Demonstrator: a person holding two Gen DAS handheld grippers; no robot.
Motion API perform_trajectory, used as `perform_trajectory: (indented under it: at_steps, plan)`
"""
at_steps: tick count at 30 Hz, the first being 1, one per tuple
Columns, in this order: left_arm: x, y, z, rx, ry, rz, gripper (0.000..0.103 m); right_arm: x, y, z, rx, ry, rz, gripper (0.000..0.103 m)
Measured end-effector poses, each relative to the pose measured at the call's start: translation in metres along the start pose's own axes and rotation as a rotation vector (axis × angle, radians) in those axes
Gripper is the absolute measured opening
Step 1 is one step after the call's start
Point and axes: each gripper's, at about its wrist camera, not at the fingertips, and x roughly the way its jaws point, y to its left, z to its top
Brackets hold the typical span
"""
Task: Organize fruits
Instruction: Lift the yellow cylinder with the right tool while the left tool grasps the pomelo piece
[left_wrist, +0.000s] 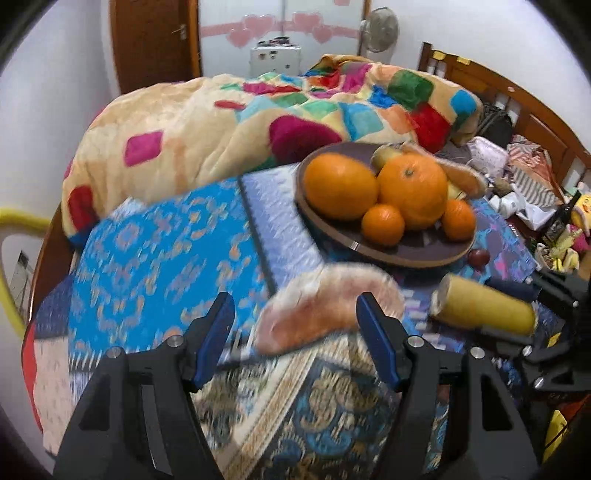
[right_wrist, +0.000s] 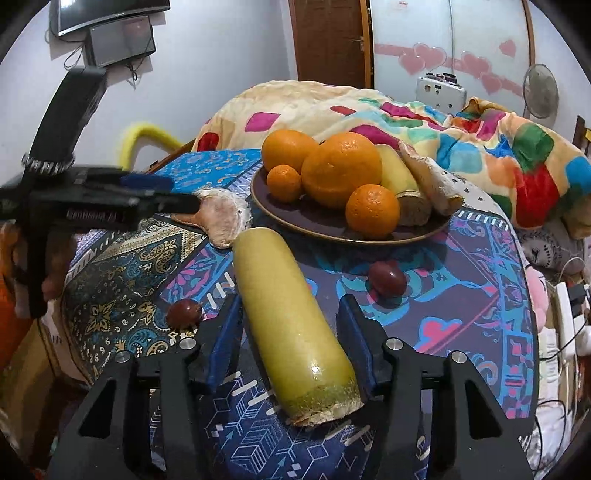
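A dark plate (right_wrist: 332, 225) on the patterned cloth holds two big oranges (right_wrist: 341, 168), small oranges and pale fruit pieces; it also shows in the left wrist view (left_wrist: 402, 253). My left gripper (left_wrist: 295, 317) is open, its blue pads on either side of a pinkish pomelo wedge (left_wrist: 325, 308), which also shows in the right wrist view (right_wrist: 221, 218). My right gripper (right_wrist: 290, 325) is open around a long yellow-green melon piece (right_wrist: 291, 325) lying on the cloth, also visible in the left wrist view (left_wrist: 484, 304).
Two dark red passion fruits lie on the cloth, one to the left (right_wrist: 183, 312) and one to the right (right_wrist: 387, 277) of the melon. A colourful blanket (left_wrist: 221, 125) is heaped behind the plate. Clutter lies at the right (left_wrist: 532, 192).
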Motion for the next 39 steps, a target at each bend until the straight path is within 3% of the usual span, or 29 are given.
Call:
perform_trajectory:
  at_steps: [2,6,13,20,24,27,30,39]
  plan:
    - [0.007,-0.001,0.007,0.004,-0.001,-0.005,0.080,0.001,0.000,0.000,-0.006,0.000,0.000,0.040]
    - [0.025,0.001,0.013,0.000,0.016,0.036,0.080,0.000,0.000,-0.003,-0.006,-0.015,0.014,0.038]
    - [0.029,0.011,0.006,-0.077,0.072,-0.115,0.080,-0.006,-0.009,-0.007,0.038,-0.017,0.065,0.035]
    - [0.018,-0.014,-0.009,0.029,0.060,-0.045,0.075,-0.016,-0.016,-0.015,0.078,-0.016,0.032,0.034]
    - [0.011,-0.026,-0.023,0.077,0.074,-0.024,0.055,-0.025,-0.018,-0.021,0.092,-0.010,-0.009,0.034]
    - [0.001,-0.039,-0.036,0.107,0.064,-0.019,0.049,-0.031,-0.020,-0.025,0.095,0.000,-0.039,0.034]
    - [-0.006,-0.052,-0.043,0.140,0.062,-0.027,0.048,-0.035,-0.021,-0.027,0.099,0.007,-0.052,0.034]
    - [-0.012,-0.058,-0.039,0.191,0.055,0.047,0.052,-0.035,-0.017,-0.018,0.057,0.042,-0.069,0.035]
